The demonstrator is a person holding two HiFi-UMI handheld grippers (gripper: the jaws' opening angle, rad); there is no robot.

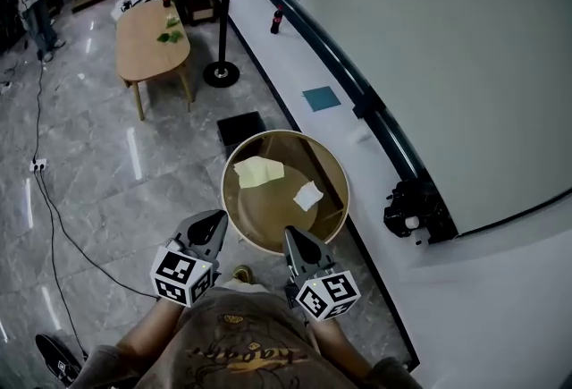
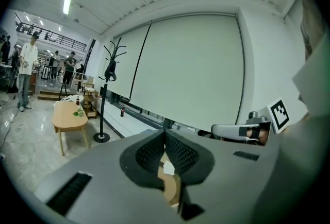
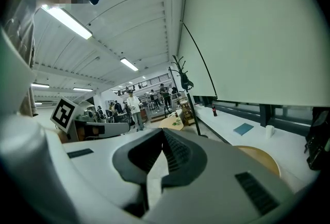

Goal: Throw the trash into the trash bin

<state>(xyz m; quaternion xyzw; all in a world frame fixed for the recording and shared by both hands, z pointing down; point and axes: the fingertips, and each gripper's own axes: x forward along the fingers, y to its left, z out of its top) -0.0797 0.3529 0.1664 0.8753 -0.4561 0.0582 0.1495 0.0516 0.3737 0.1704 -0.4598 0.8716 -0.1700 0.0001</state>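
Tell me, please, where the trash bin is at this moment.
In the head view the trash bin stands on the floor at centre, just ahead of the left gripper and right gripper, beside the white ledge on its right.

Glossy grey floor (image 1: 107, 173), round bin (image 1: 268, 222), oval table (image 1: 143, 52), stanchion (image 1: 221, 72)

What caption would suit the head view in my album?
Left gripper and right gripper, both shut, hover by a round bin holding two paper scraps.
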